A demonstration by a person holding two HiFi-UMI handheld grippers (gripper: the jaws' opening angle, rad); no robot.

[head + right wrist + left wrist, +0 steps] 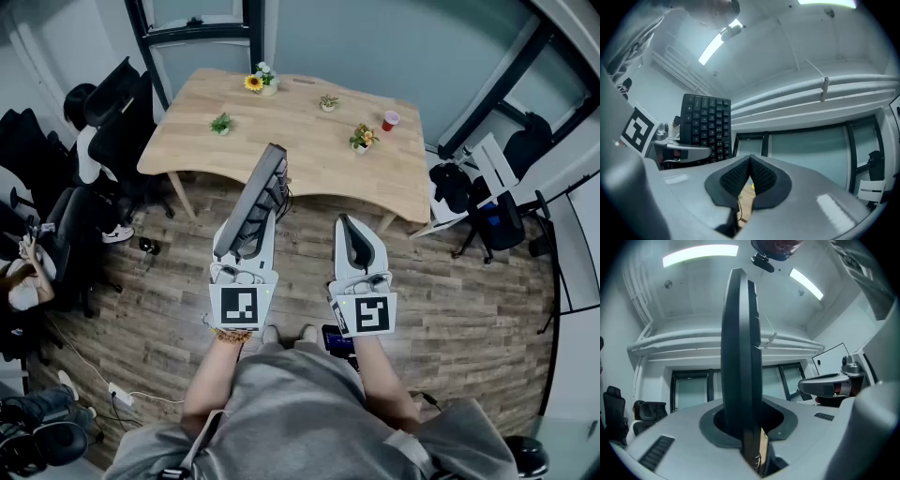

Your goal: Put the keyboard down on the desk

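Fingers (670,427) of our left gripper (743,425) pinch the keyboard (740,333) on edge, and we hold it in the air, short of the desk (309,150) at twelve o'clock. Our right gripper (749,164), at its three o'clock, has its fingers pressed together, empty.

Four small potted plants (221,123), a red cup (390,120), black office chairs (117,122).
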